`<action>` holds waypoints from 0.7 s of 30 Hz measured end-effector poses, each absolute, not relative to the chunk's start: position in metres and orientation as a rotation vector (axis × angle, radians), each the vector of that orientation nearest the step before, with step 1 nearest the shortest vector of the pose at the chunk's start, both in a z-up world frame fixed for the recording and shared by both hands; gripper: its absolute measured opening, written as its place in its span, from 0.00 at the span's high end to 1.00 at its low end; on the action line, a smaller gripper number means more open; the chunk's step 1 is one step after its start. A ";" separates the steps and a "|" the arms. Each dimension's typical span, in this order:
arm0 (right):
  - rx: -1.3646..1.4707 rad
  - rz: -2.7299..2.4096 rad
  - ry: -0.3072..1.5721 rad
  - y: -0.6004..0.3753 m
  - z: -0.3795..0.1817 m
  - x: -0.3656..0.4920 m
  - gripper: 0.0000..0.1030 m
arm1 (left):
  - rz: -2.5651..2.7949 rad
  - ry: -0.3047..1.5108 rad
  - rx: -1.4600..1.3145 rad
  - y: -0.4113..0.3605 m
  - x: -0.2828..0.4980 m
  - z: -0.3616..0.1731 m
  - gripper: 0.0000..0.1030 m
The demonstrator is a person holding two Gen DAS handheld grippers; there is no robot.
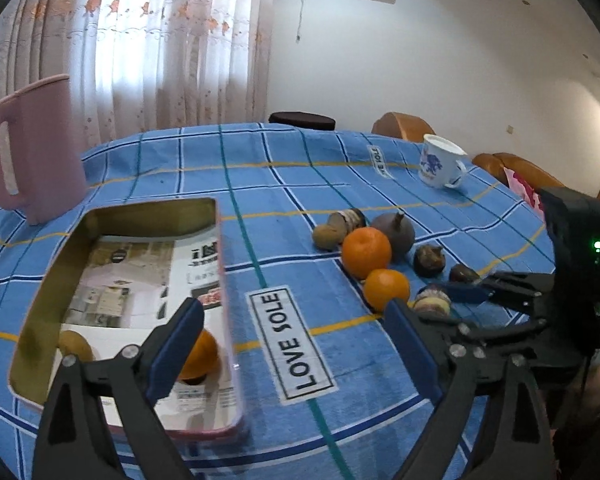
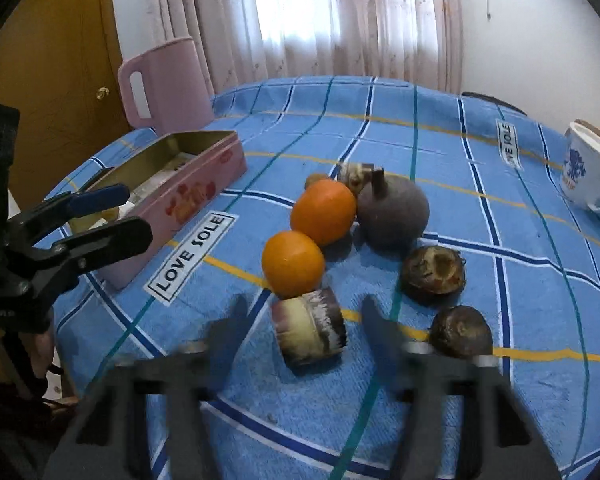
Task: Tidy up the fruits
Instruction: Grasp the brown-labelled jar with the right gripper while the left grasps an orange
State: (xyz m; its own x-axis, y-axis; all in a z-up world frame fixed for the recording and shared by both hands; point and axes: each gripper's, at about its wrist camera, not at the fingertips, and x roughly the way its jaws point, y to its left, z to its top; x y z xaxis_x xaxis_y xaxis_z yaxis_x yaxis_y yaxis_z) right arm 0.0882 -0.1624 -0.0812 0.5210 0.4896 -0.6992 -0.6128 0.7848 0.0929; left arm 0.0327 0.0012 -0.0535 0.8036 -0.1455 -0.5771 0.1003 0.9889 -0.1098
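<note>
My right gripper (image 2: 304, 300) is open, its blurred fingers standing either side of a short cane piece (image 2: 308, 328) with a gap on each side. Beyond it lie two oranges (image 2: 292, 262) (image 2: 324, 210), a purple-brown stemmed fruit (image 2: 392, 212) and two dark chestnut-like fruits (image 2: 432, 274). My left gripper (image 1: 294, 320) is open and holds nothing, over the near right corner of the pink tin (image 1: 220, 264). Inside the tin lie an orange (image 1: 204, 354) and a yellow-brown fruit (image 1: 74, 346).
A pink pitcher (image 1: 36, 152) stands behind the tin. A white mug with a blue print (image 1: 440, 164) sits at the far right of the blue checked cloth (image 1: 260, 184). Another cane piece (image 1: 350, 220) and a small brown fruit (image 1: 326, 236) lie behind the oranges.
</note>
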 end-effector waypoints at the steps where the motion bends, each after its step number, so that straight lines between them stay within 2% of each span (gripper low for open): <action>1: -0.170 0.666 0.774 -0.163 -0.081 0.086 0.66 | -0.134 0.626 -0.072 0.000 0.033 -0.053 0.09; 6: -0.084 0.615 0.667 -0.185 -0.071 0.076 0.66 | -0.159 0.629 -0.055 -0.013 0.038 -0.050 0.08; 13: -0.038 0.478 0.610 -0.209 -0.065 0.081 0.66 | -0.207 0.649 0.035 -0.051 0.053 -0.050 0.10; 15: 0.000 0.474 0.607 -0.217 -0.065 0.084 0.66 | -0.216 0.692 0.025 -0.057 0.066 -0.057 0.18; 17: 0.023 0.474 0.601 -0.222 -0.064 0.084 0.66 | -0.255 0.731 0.004 -0.060 0.074 -0.061 0.33; 21: 0.039 0.473 0.601 -0.224 -0.064 0.085 0.66 | -0.291 0.776 -0.014 -0.068 0.089 -0.068 0.37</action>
